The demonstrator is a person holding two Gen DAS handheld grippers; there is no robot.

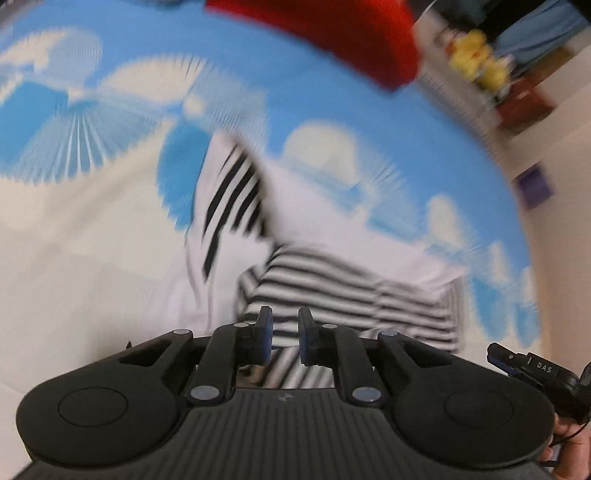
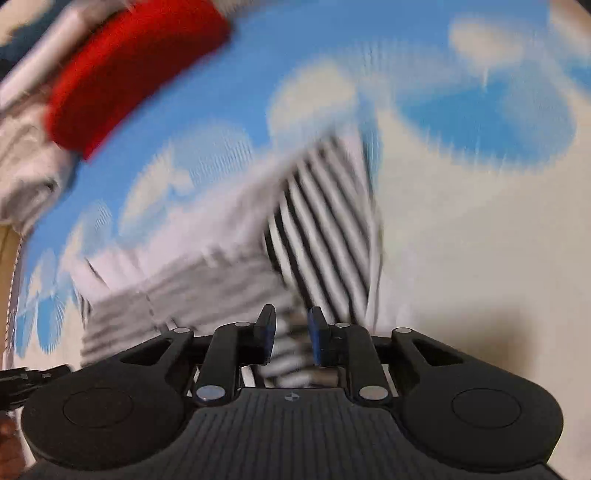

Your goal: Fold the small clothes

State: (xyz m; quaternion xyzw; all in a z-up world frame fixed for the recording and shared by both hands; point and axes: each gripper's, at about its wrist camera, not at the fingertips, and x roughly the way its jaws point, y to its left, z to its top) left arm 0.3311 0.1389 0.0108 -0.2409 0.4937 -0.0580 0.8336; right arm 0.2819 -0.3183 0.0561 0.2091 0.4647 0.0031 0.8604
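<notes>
A small black-and-white striped garment (image 1: 332, 284) lies partly folded on a blue and white cloud-print cloth (image 1: 332, 110). Both views are motion-blurred. My left gripper (image 1: 284, 336) is narrowly closed with striped fabric between its blue pads. My right gripper (image 2: 291, 339) is also narrowly closed, with the striped garment (image 2: 314, 236) bunched between its pads. The right gripper's tip shows at the lower right edge of the left wrist view (image 1: 532, 365).
A red cloth (image 1: 332, 33) lies at the far side of the cloud-print cloth; it also shows in the right wrist view (image 2: 129, 70). A grey-white garment (image 2: 29, 166) lies beside it. Yellow objects (image 1: 476, 59) and a purple item (image 1: 533, 186) sit beyond the cloth edge.
</notes>
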